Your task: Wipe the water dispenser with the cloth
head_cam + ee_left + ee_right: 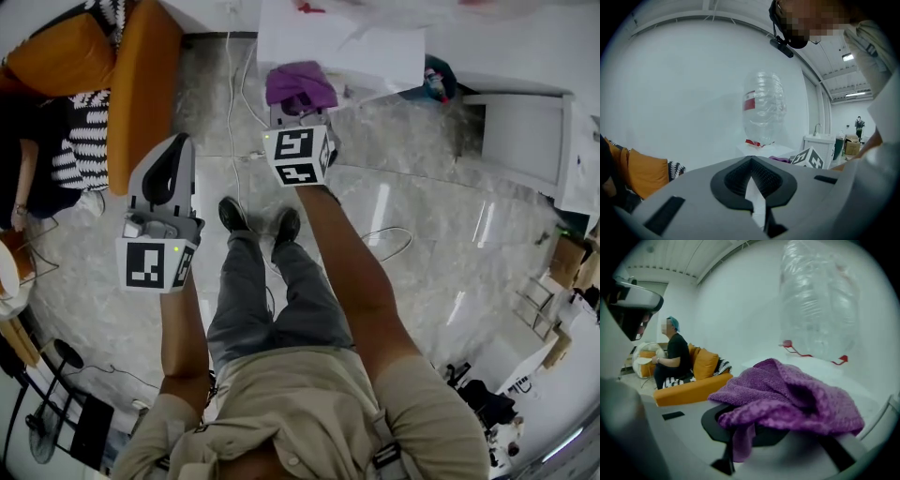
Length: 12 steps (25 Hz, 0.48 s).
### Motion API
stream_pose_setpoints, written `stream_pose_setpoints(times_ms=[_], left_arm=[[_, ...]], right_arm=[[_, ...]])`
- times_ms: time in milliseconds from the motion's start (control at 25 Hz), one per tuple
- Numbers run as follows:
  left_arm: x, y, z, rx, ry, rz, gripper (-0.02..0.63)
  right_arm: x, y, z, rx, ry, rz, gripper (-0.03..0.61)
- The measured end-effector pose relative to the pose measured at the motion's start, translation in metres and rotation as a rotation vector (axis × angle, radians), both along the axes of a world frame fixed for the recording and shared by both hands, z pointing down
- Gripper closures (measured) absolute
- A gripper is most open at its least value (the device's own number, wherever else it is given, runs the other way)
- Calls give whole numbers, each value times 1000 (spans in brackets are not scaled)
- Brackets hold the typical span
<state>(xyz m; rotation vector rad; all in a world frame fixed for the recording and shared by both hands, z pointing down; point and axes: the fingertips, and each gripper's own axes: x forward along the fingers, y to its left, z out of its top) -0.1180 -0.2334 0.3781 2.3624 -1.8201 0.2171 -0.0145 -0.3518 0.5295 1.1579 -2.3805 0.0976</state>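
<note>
The white water dispenser (342,42) stands at the top of the head view, right in front of me. Its clear bottle (763,110) rises above the white top (757,150), and the bottle (818,305) looms close in the right gripper view. My right gripper (298,112) is shut on a purple cloth (300,84), held just before the dispenser's front. The cloth (792,399) drapes over the right gripper (754,427) and hides its tips. My left gripper (173,155) hangs lower and to the left, shut with nothing in it (752,180).
An orange sofa (141,84) with a striped cushion stands at the left, and a person (670,357) sits on it. A white sink cabinet (520,136) is at the right. Cables (234,103) lie on the marble floor near my shoes.
</note>
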Motion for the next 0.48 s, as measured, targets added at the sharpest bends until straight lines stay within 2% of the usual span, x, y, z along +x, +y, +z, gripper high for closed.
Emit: stream_pose_setpoints(times_ms=[120, 240, 360, 480], left_arm=[[-5, 1, 3, -2, 5, -9, 598], [-4, 1, 7, -6, 12, -7, 598], [4, -3, 8, -8, 15, 8, 598], [16, -9, 9, -8, 13, 29, 598]], right_arm=[[-22, 2, 2, -11, -6, -41, 538], [-10, 0, 0, 0, 9, -37, 538], [28, -7, 2, 19, 42, -3, 538], [85, -17, 2, 30, 72, 69, 538]])
